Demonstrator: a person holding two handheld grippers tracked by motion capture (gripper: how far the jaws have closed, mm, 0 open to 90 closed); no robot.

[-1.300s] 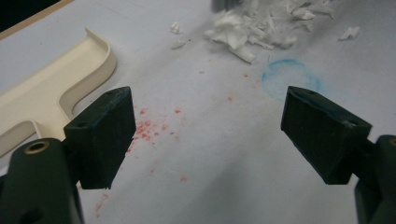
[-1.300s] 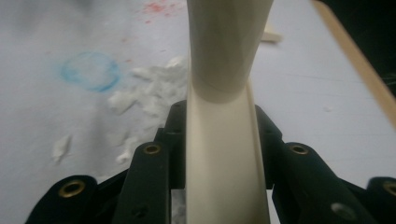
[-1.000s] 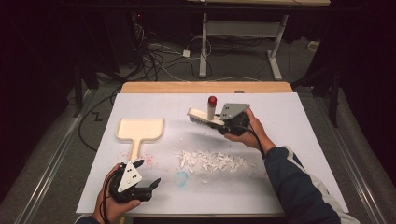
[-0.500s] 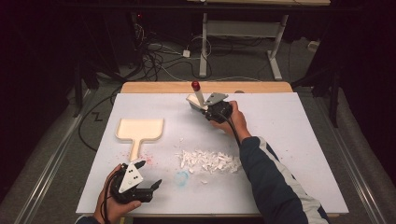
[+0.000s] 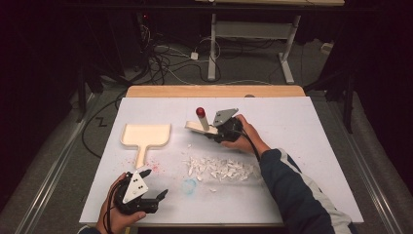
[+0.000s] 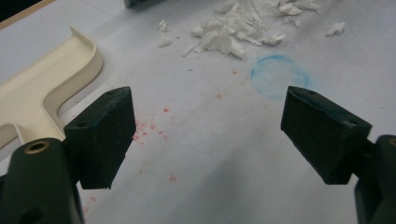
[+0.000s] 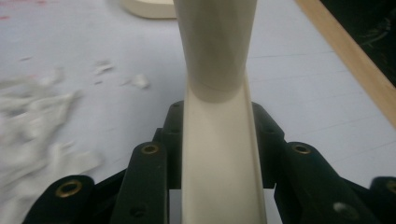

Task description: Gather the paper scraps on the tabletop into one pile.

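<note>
My right gripper [image 5: 215, 130] is shut on a cream brush [image 5: 198, 127] with a red-tipped handle [image 5: 200, 112], held at the table's far middle. In the right gripper view the brush's body [image 7: 217, 154] runs up between the black jaws. Those jaws have just eased open a little, and the brush is still clamped between them. A pile of white paper scraps [image 5: 220, 168] lies just in front of the brush. A cream dustpan [image 5: 146, 135] rests flat to the left. My left gripper [image 5: 155, 184] stands open near the front left edge, with nothing between its pads [image 6: 105, 133].
A faint blue ring [image 5: 190, 185] marks the white table sheet [image 5: 302, 146] beside the left gripper, and red specks [image 6: 149, 128] dot the sheet by the dustpan handle. The wooden far edge [image 5: 214, 91] borders the sheet. Cables and a desk frame [image 5: 248, 34] stand on the floor beyond.
The right hand has carried the brush leftward and then lower, closer to the sheet behind the scraps. The left hand has stayed put.
</note>
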